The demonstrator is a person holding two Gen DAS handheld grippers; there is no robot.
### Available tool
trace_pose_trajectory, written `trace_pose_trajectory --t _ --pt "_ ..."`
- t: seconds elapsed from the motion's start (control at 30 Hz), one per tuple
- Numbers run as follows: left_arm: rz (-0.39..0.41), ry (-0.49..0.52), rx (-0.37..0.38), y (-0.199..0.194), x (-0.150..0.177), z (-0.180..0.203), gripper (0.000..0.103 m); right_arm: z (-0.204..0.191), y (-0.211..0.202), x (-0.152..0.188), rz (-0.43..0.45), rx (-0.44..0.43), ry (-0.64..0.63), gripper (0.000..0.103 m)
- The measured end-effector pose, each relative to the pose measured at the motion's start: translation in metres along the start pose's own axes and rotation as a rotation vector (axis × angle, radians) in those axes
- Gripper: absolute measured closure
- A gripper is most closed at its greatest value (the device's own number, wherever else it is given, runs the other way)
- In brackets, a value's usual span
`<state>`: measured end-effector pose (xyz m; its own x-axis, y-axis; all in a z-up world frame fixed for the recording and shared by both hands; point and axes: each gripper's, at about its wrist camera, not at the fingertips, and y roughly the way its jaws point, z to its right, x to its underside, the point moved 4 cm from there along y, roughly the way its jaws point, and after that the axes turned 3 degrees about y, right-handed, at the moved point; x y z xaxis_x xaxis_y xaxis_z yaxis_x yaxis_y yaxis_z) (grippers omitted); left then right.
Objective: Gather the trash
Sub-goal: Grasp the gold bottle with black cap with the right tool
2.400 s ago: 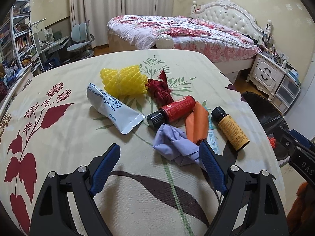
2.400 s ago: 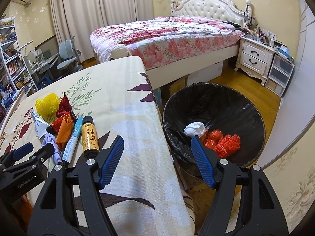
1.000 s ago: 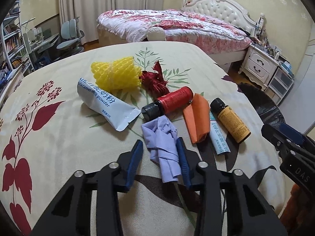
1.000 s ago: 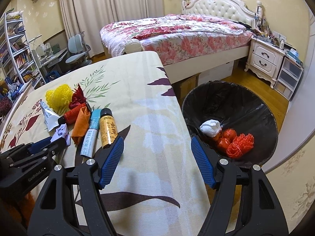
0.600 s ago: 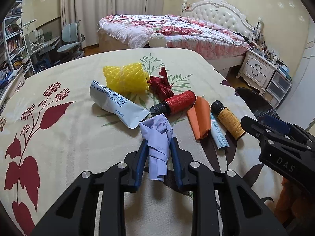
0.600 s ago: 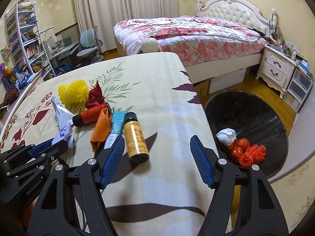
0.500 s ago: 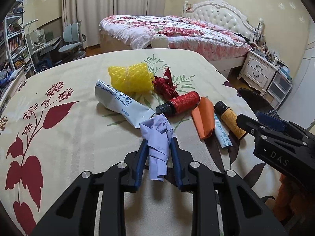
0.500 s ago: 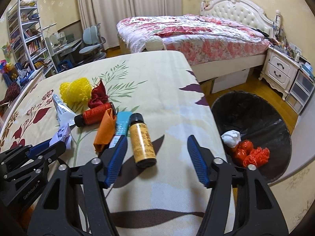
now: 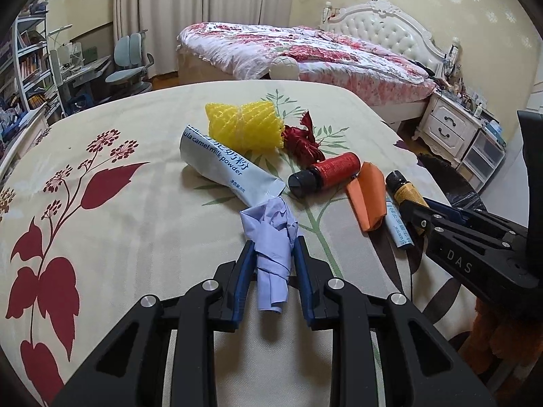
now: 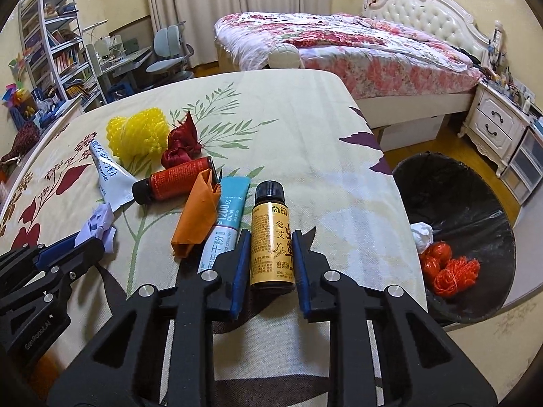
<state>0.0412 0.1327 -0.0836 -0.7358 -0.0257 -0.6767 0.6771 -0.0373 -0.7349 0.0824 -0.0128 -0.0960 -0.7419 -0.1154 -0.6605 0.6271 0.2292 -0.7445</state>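
- Table [image 9: 142, 230] covered in cream cloth with red leaf and green sprig print; bedroom behind: bed with floral pink quilt [image 9: 292, 51], white tufted headboard, white nightstand [image 10: 495, 125], bookshelf and desk chairs far left.
- Black-lined round trash bin [image 10: 468, 196] on the floor just past the table's right edge, holding a white wad and red-orange mesh balls [image 10: 448, 271].
- Left tool [image 9: 271, 254] angled down over the table, jaws clamped on a crumpled lilac paper wad [image 9: 271, 234].
- Right tool [image 10: 271, 240] angled down, jaws have just been closing, pads now pressed on both sides of a yellow-label brown bottle with black cap [image 10: 271, 237] lying on the table.
- Loose trash on the table: yellow foam net [image 9: 244, 125], dark red ribbon [image 9: 302, 139], white-blue powder sachet [image 9: 224, 169], red bottle [image 9: 325, 173], orange folded paper [image 9: 368, 200], teal-white tube [image 10: 224, 224].
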Motion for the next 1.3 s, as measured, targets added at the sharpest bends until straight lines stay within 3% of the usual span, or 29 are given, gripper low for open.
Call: trace_pose_trajectory --t 0.43,0.97,1.0,1.3 --pt "0.054 0.019 0.033 -0.017 -0.006 0.016 0.076 0.017 -0.023 0.004 0.035 -0.011 0.055 0.08" --pt "0.036 0.009 0.013 -0.012 -0.005 0.013 0.076 0.011 0.001 0.006 -0.026 0.0 0.036 0.075" --pt "0.036 0.009 0.015 -0.012 -0.005 0.014 0.076 0.011 0.001 0.006 -0.022 0.005 0.03 0.08" --pt "0.066 0.036 0.054 -0.017 -0.017 0.034 0.076 0.025 -0.019 -0.001 0.033 0.013 0.056 0.08"
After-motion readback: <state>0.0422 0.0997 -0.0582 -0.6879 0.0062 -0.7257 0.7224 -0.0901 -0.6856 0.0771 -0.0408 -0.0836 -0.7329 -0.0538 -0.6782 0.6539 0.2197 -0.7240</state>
